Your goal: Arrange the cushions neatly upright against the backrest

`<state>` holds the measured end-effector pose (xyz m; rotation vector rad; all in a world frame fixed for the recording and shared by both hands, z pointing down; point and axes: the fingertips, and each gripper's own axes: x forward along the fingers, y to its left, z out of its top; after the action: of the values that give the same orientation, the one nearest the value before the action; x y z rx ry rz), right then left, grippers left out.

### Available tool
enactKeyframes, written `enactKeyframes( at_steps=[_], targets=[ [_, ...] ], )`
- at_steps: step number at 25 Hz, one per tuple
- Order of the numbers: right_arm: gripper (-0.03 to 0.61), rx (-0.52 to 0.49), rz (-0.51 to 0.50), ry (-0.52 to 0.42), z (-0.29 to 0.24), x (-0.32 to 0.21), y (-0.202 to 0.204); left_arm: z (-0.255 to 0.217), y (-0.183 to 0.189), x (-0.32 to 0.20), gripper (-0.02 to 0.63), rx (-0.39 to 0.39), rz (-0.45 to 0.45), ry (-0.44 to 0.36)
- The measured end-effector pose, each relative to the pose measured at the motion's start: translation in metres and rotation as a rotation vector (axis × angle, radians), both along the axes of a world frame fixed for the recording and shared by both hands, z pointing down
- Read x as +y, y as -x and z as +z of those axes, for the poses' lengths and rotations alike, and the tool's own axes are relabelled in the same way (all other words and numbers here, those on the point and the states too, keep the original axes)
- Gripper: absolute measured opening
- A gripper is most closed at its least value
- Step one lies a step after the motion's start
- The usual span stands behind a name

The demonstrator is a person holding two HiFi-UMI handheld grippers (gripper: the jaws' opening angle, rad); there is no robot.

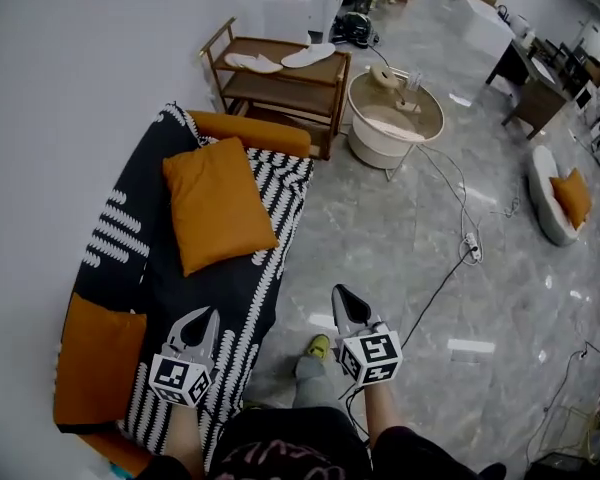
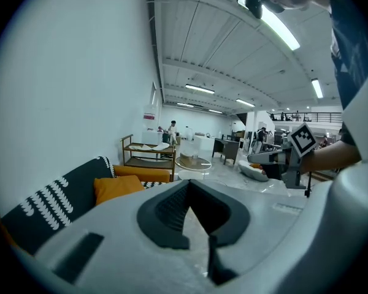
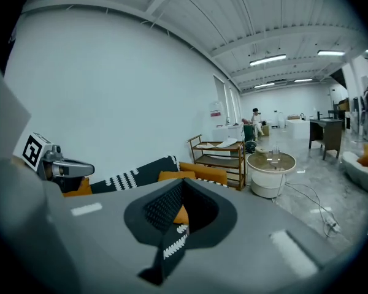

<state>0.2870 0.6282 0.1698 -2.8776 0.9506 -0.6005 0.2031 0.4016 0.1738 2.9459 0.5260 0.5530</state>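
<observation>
Fingers on the left gripper and right gripper are pinched together on nothing, and with the cushion lying flat on the sofa at 11 o'clock, a one-corner grab probably just lets it flop.

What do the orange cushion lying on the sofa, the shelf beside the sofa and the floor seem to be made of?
Orange cushion: likely woven fabric, matte, with soft creases and rounded edges.
Shelf: looks like wood, brown with a satin finish.
Floor: probably polished stone or tile, judging by the grey veining and glossy reflections.
</observation>
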Motion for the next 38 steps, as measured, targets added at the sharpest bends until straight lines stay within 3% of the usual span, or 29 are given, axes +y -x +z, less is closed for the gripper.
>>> enactKeyframes(
  at_steps=[9,19,28,38],
  targets=[
    [0.008,0.015,-0.055,-0.029,-0.001,0.048,-0.144,-0.008,-0.132,0.059,0.002,-0.011,-0.018,-0.036],
    [0.008,0.043,-0.100,0.041,-0.001,0.050,-0.233,0.001,-0.227,0.057,0.002,-0.007,-0.057,-0.019],
    [0.008,0.069,-0.250,0.128,0.002,-0.033,-0.329,0.028,-0.304,-0.002,0.002,-0.011,-0.170,0.078],
    [0.008,0.078,-0.482,0.195,0.012,-0.180,-0.414,0.055,-0.347,-0.126,0.002,-0.035,-0.408,0.151]
  ],
)
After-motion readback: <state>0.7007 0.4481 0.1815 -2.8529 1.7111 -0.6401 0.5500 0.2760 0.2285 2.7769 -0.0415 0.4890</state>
